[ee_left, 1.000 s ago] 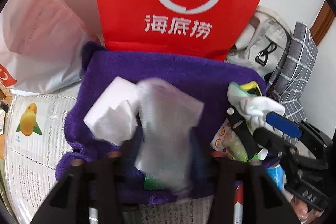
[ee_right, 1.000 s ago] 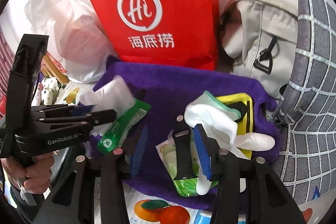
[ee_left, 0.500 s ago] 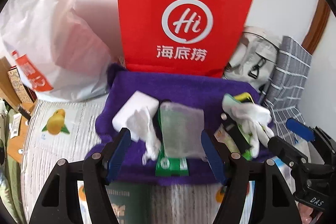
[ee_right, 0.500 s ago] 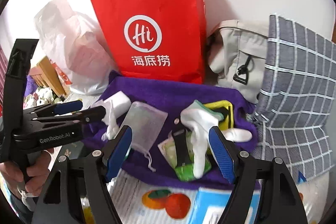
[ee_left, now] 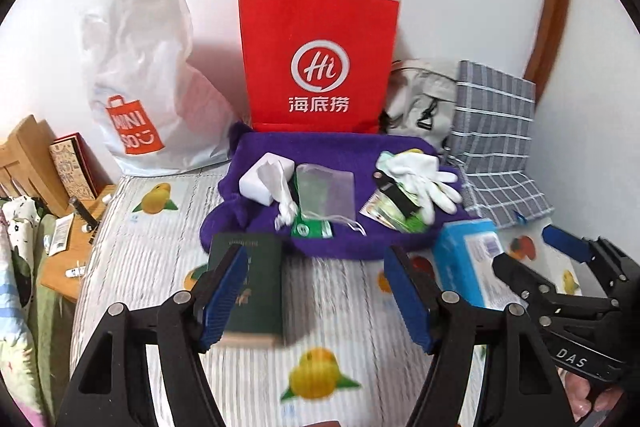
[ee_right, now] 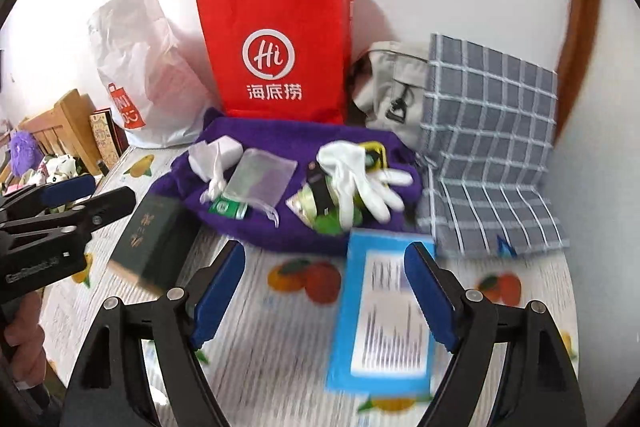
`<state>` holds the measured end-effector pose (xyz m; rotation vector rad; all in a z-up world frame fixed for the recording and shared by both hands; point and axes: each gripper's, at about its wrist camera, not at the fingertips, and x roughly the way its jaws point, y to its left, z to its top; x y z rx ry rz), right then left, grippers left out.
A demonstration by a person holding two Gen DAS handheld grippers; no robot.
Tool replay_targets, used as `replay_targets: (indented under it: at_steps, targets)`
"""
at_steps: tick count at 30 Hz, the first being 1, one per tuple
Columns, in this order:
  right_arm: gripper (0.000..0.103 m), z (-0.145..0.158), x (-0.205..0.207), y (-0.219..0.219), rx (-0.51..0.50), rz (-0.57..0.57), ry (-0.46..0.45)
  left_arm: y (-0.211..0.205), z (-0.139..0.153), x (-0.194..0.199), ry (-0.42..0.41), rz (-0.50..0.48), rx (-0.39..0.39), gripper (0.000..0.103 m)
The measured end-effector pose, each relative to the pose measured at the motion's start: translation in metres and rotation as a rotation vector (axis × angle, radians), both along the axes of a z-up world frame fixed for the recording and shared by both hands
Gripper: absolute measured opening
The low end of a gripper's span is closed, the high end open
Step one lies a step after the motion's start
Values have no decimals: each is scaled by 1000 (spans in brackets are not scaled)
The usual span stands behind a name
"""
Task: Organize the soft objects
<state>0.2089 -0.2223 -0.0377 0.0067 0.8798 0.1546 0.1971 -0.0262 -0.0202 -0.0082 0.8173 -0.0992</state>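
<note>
A purple towel (ee_left: 320,151) lies on the bed with a white tissue pack (ee_left: 260,183), a mesh pouch (ee_left: 326,195), a green packet (ee_left: 312,229) and white gloves (ee_left: 420,179) on it. My left gripper (ee_left: 318,253) hangs above the bed in front of the towel, its jaws opening, with nothing held. A dark green booklet (ee_left: 256,287) lies beneath its left finger. My right gripper (ee_right: 327,249) is also opening and holds nothing. It hovers over a blue box (ee_right: 380,311), and its pads do not press on the box.
A red paper bag (ee_left: 320,67), a white plastic bag (ee_left: 148,87), a grey backpack (ee_left: 420,95) and a checked cloth (ee_left: 496,131) stand against the wall behind the towel. The fruit-print sheet (ee_left: 320,367) covers the bed. A wooden headboard (ee_left: 28,155) is at far left.
Both grippers have drawn back and up from the purple towel and their jaws have widened. The left one let go of the mesh pouch. The right one let go of the black item by the gloves.
</note>
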Motion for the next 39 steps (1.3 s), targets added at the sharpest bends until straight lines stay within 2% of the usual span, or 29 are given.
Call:
replay_targets:
  at_steps: [6,8,9,15,19,30,39]
  targets:
    - [83,15,-60,-4,18,-10,-19,1,16,-62,-55,27,8,78]
    - [95,22,-80,-4,7,-23,-48,1,19,-79,-67,32,12,83]
    - [97,25,-90,-4,1,-28,-65,1,21,-87,-72,32,11,87]
    - [103,34,-134,-7,-11,-43,-94,-5,26,-128,-94,33,26,93]
    - [103,32,-150,-16,-11,-78,-85,-5,25,-147,-100,58,55,93]
    - [103,34,-187,-30,21,-84,-95,1,23,-182,-103,66,15,94]
    - [103,37,-201,-36,22,-96,-103,0,24,-195,-119,63,20,94]
